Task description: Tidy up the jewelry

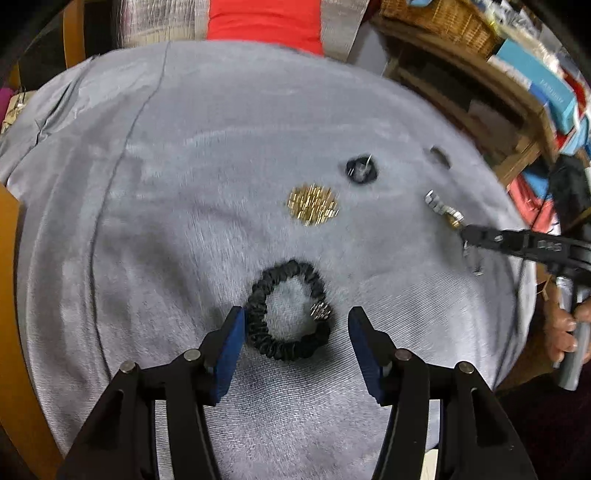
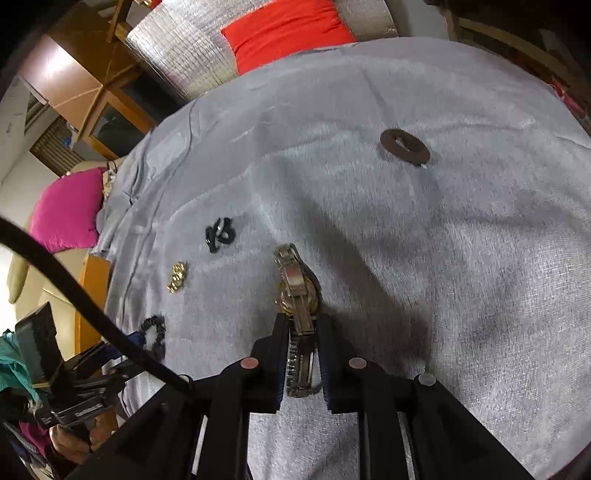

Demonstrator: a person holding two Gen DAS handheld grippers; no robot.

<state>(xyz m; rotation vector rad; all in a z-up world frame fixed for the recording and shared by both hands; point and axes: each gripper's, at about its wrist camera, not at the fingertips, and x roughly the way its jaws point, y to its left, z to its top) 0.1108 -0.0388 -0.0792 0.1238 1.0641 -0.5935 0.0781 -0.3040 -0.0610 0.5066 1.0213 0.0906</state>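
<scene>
My left gripper [image 1: 295, 325] is open, its blue pads either side of a black scrunchie [image 1: 290, 319] with a small silver charm, lying on the grey cloth [image 1: 184, 221]. Beyond it lie a gold bracelet heap [image 1: 313, 205] and a small black band [image 1: 362, 168]. My right gripper [image 2: 303, 325] is shut on a silver and gold wristwatch [image 2: 297, 291], holding its band; the watch also shows in the left wrist view [image 1: 443, 210]. The right wrist view also shows the gold bracelet [image 2: 178, 277], the small black band [image 2: 220, 233], the scrunchie [image 2: 153, 332] and a dark brown ring-shaped piece [image 2: 405, 146].
A red cushion [image 1: 264, 22] lies beyond the cloth's far edge, a pink cushion [image 2: 64, 208] at the left. Wooden shelves with boxes and a wicker basket [image 1: 443, 18] stand to the right. A black cable [image 2: 92, 306] crosses the right wrist view.
</scene>
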